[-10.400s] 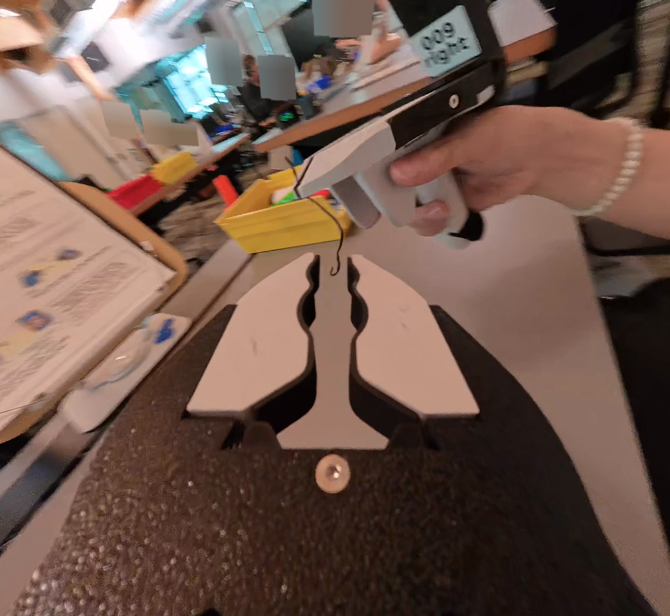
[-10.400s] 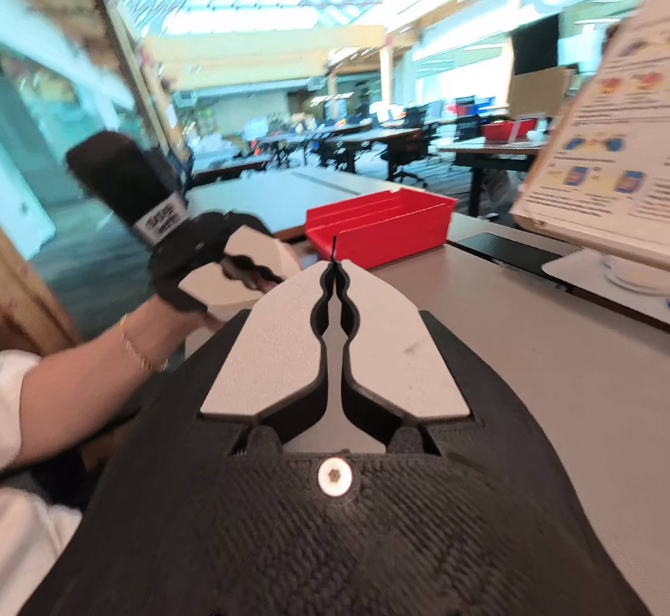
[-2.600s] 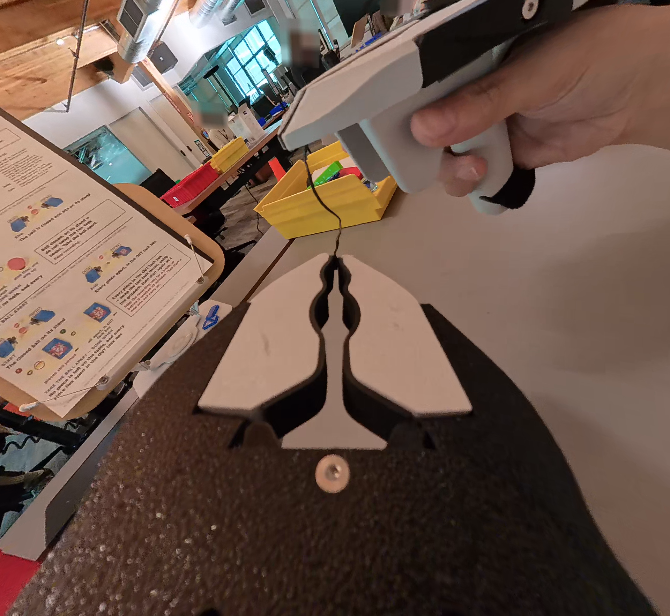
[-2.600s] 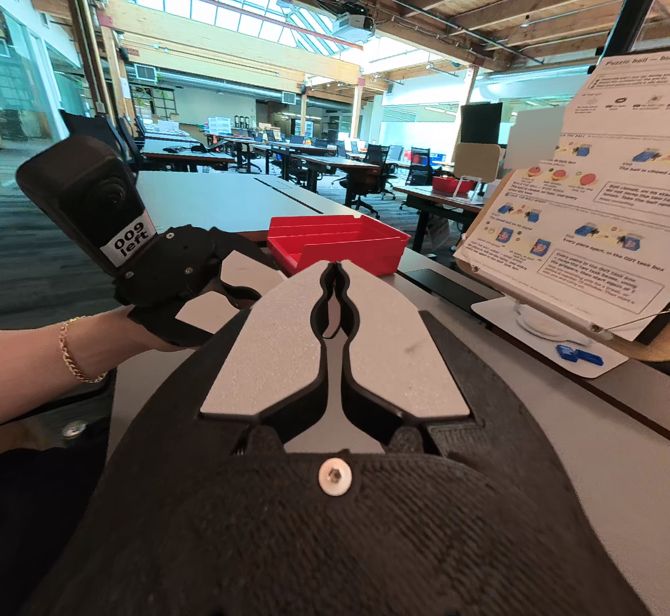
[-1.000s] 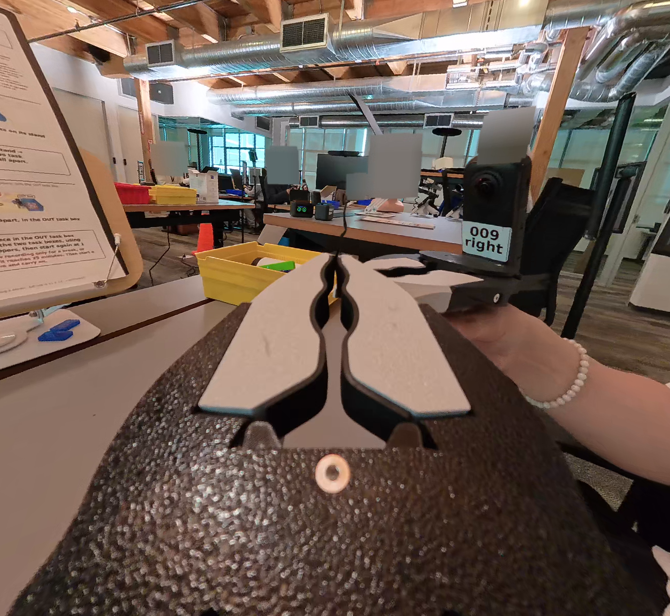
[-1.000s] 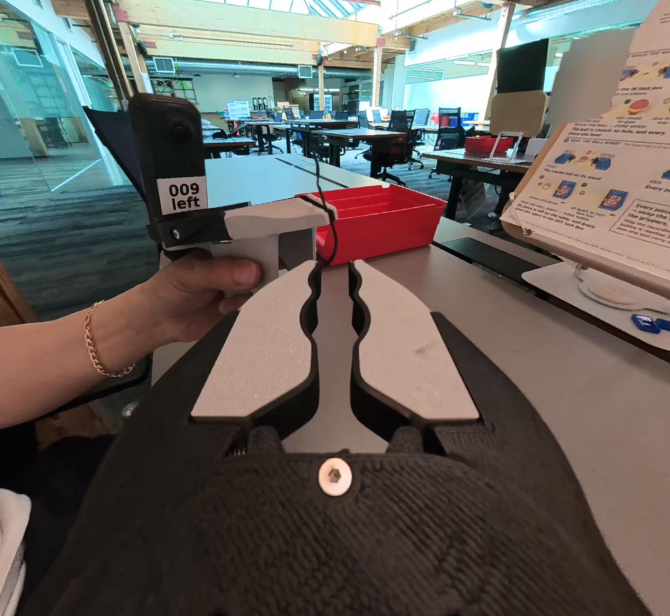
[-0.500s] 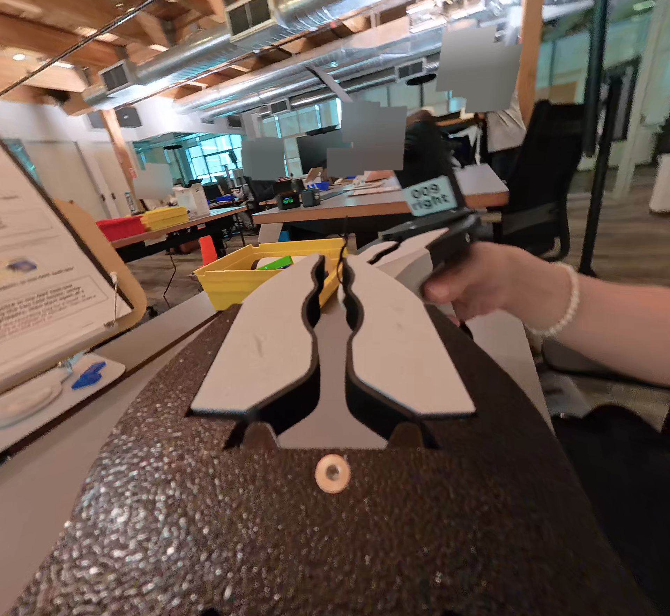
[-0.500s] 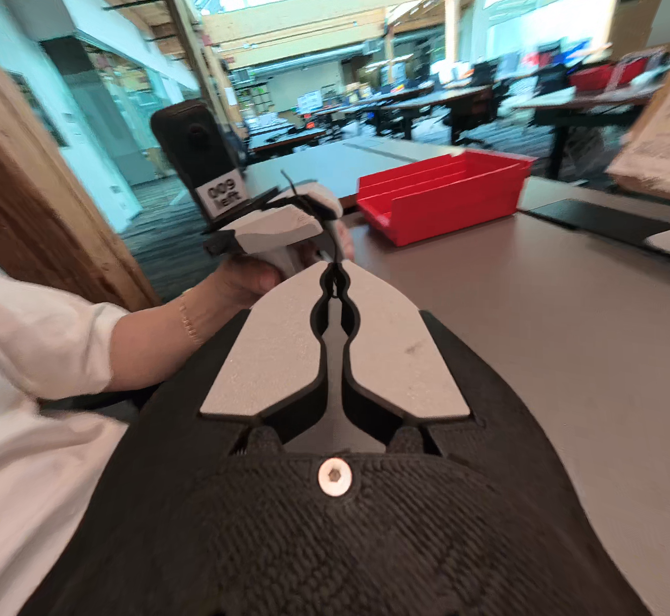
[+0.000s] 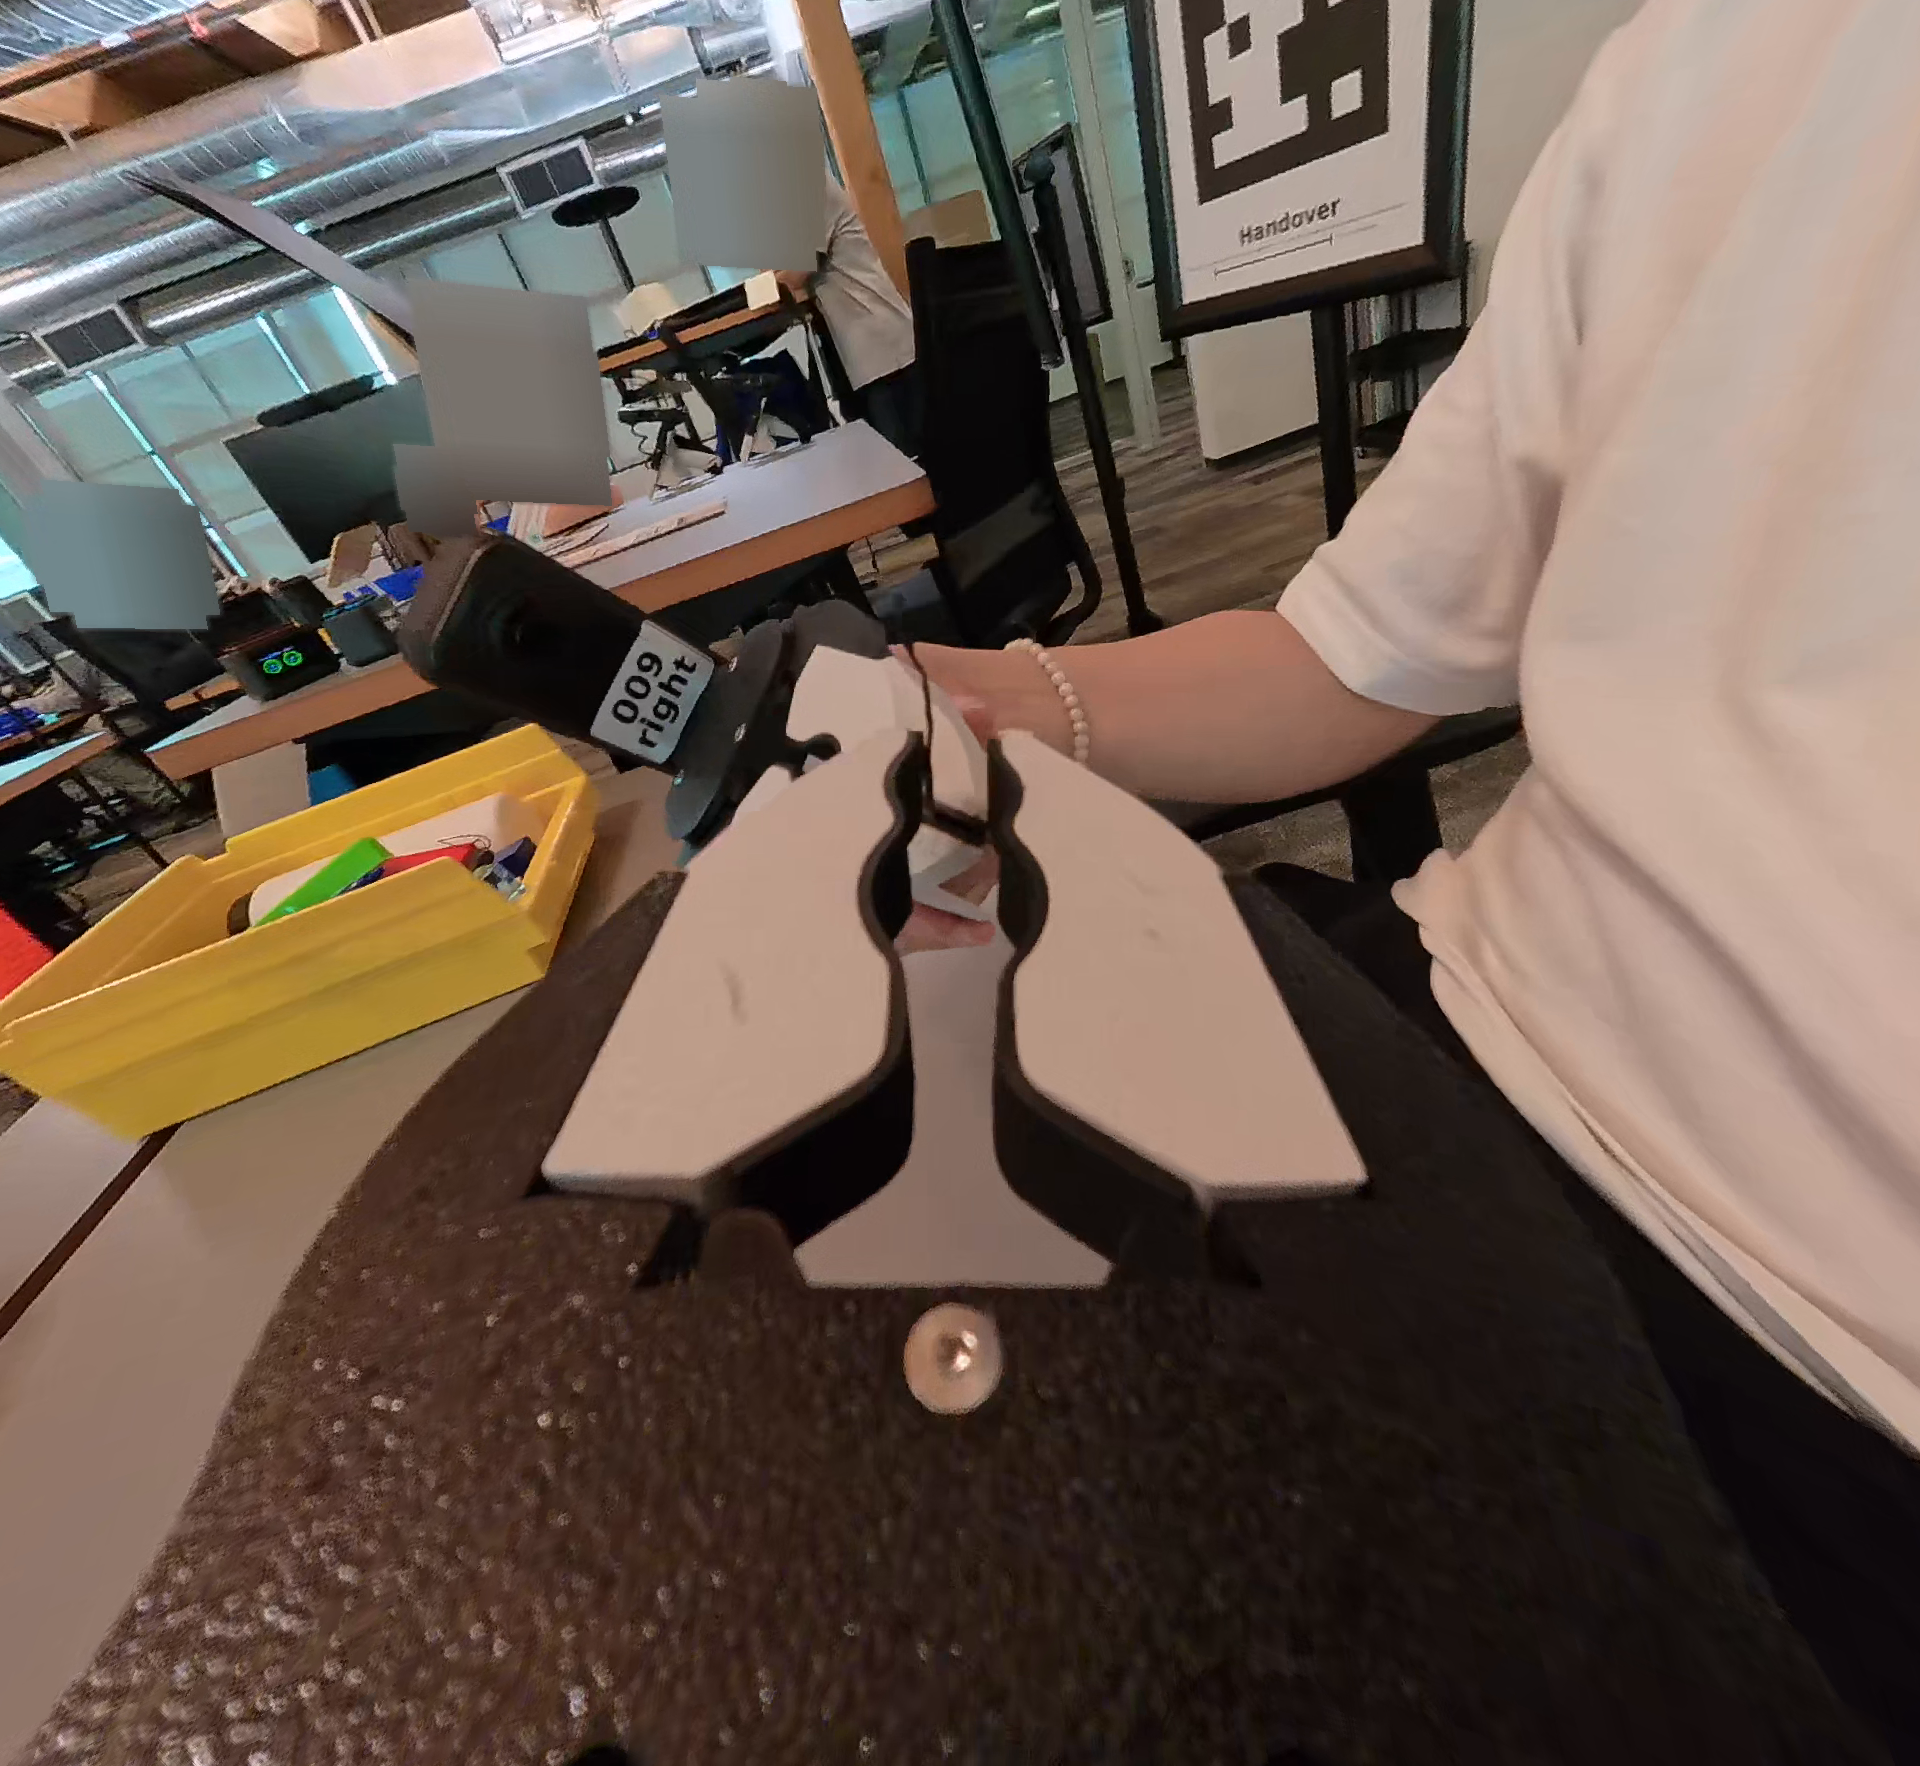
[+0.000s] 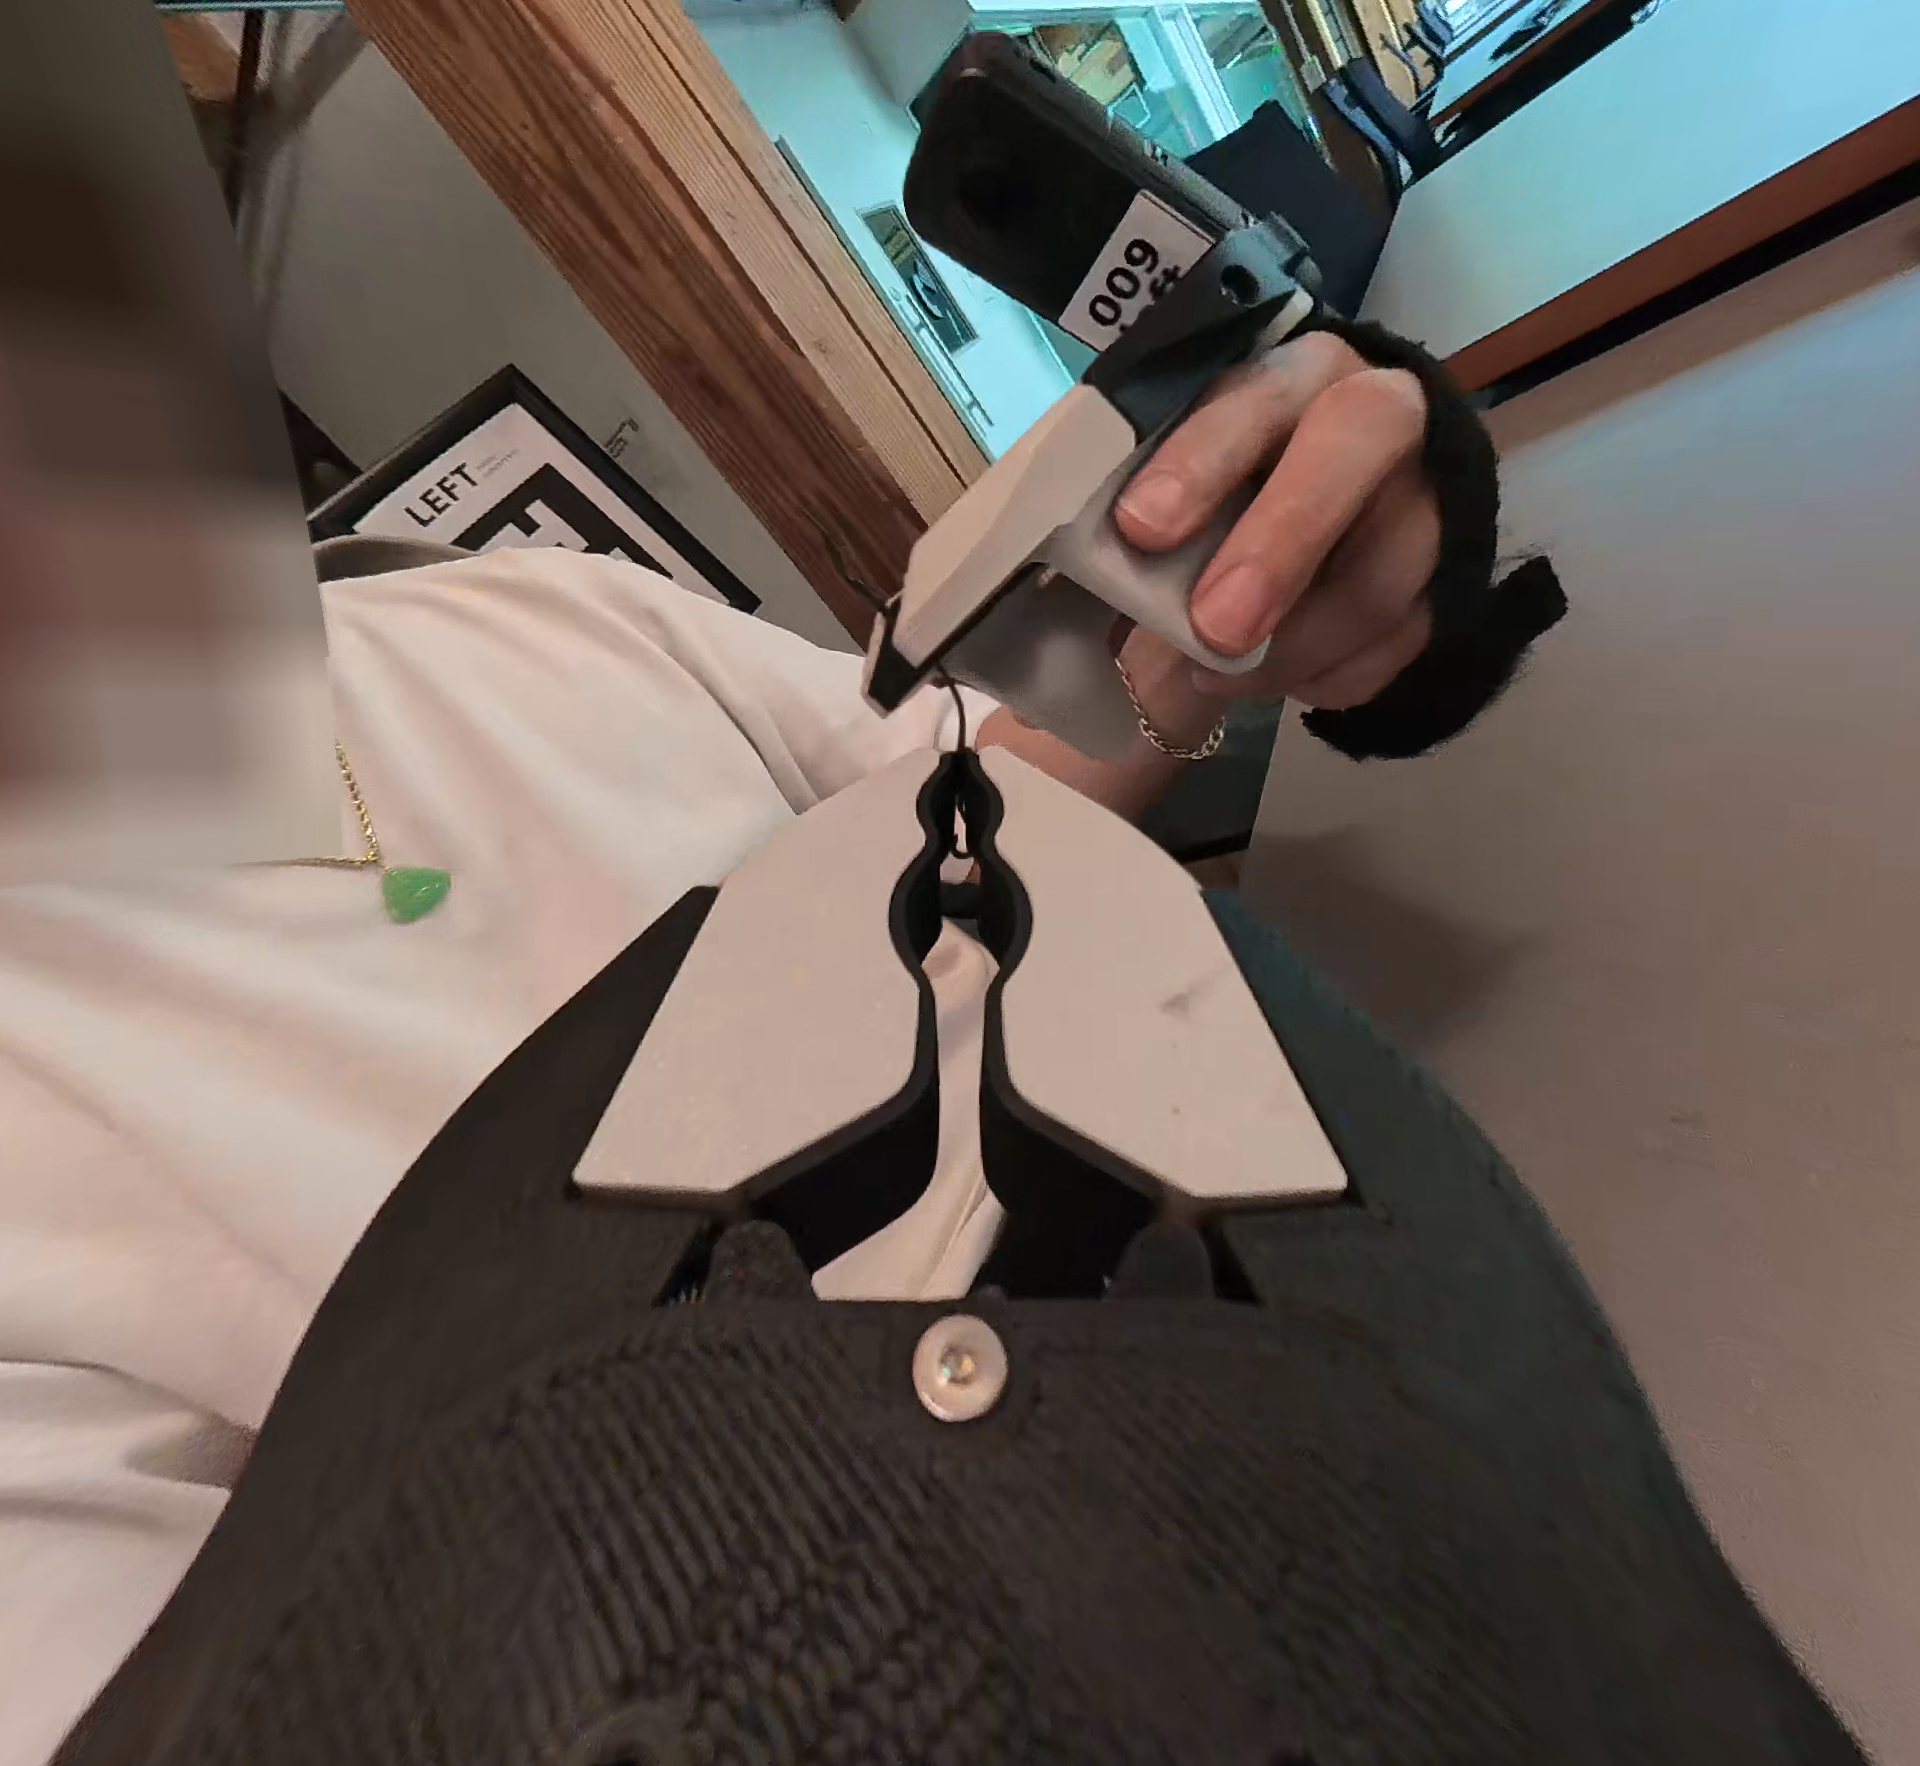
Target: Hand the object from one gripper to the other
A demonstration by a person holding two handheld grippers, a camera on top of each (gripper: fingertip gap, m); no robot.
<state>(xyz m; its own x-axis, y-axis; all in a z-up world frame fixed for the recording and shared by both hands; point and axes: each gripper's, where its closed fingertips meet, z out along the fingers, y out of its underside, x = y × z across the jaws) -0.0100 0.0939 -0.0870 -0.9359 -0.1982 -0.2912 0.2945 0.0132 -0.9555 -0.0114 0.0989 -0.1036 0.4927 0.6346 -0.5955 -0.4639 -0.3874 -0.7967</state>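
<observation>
A thin black cord (image 9: 925,708) runs from the tip of my right gripper (image 9: 902,654) down into the gap of my left gripper (image 9: 953,750). My left gripper's jaws stand a little apart around the cord and do not pinch it. In the right wrist view my right gripper (image 10: 961,758) is shut on the cord (image 10: 956,714), which rises to the tip of the left gripper (image 10: 883,667) just above it. The two tips are almost touching, held in the air in front of the person's white shirt (image 10: 582,781).
A yellow bin (image 9: 312,947) with several small items stands on the grey table (image 9: 156,1301) to the left. The person's torso (image 9: 1662,677) fills the right. A framed marker sign (image 9: 1288,54) on a stand, a black chair (image 9: 997,511) and a wooden post (image 10: 582,158) stand behind. My left and right fingertips are right by each other.
The cord has passed from left to right: a second ago the left was shut on it and the right open. Both grippers have since swung from over the table towards the person's torso.
</observation>
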